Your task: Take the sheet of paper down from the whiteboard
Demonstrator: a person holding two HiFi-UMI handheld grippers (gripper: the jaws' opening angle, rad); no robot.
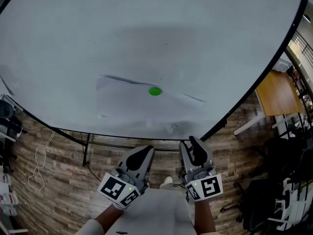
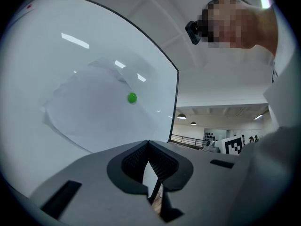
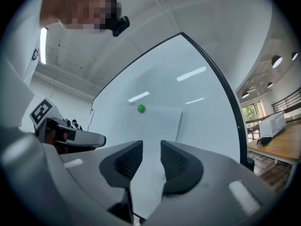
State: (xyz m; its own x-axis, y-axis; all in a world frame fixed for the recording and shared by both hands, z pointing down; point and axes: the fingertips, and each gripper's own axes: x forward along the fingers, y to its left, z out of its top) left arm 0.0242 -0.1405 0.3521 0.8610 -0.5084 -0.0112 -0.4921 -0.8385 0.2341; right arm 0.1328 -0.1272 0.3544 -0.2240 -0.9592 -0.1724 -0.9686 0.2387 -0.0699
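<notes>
A white sheet of paper (image 1: 128,104) hangs on the whiteboard (image 1: 146,28), pinned near its top edge by a round green magnet (image 1: 155,91). Both grippers are below the board's lower edge and short of the sheet, touching nothing. My left gripper (image 1: 145,153) is shut and empty. My right gripper (image 1: 190,143) is open with nothing between its jaws. The left gripper view shows the paper (image 2: 94,112) and magnet (image 2: 132,97) ahead, above the closed jaws. The right gripper view has the paper (image 3: 157,126) and magnet (image 3: 141,108) straight ahead past the parted jaws.
The whiteboard stands on a black frame (image 1: 87,151) over a wood-plank floor. A white cable (image 1: 41,165) lies on the floor at left. A wooden table (image 1: 276,92) stands at right, with dark chairs (image 1: 264,199) nearer me.
</notes>
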